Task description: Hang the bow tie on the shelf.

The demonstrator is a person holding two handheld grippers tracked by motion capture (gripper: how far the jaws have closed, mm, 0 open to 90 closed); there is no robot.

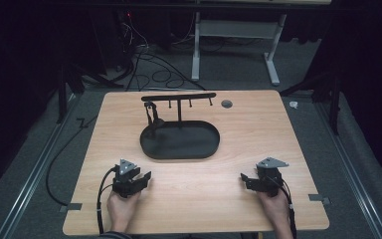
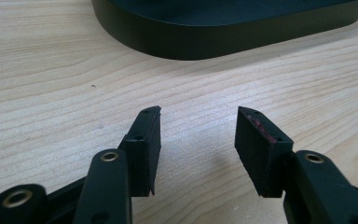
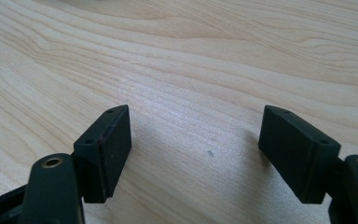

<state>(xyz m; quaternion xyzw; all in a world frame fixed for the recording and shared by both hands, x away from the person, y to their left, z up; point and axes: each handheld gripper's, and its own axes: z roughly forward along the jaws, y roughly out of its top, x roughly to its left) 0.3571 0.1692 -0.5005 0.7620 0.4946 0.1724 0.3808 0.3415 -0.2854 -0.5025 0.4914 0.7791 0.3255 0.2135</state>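
From above, the wooden table (image 1: 238, 199) carries a black oval tray (image 1: 179, 142) near its middle, toward the far side, its long axis running left to right across the table. A black stand with a T-shaped bar (image 1: 179, 97) rises from the tray's far edge, the bar also lying left to right, with small pegs hanging under it; something dark hangs from the leftmost peg down to the tray, too small to make out. The left gripper (image 1: 142, 178) rests on the near left of the table in a hand (image 1: 122, 206), angled toward the tray, and its jaws are released with nothing between them. Its own view brings what the high one cannot: the tray's near wall (image 2: 205, 39) close ahead, cut off by the top edge, and reddish marks on the right-hand pad (image 2: 261, 128). The right gripper (image 1: 246, 180) sits on the near right, well apart from the tray, pointing left across the table; its view shows bare wood grain between wide-spread, empty jaws. A small grey round disc (image 1: 226, 103) sits in the tabletop right of the stand.
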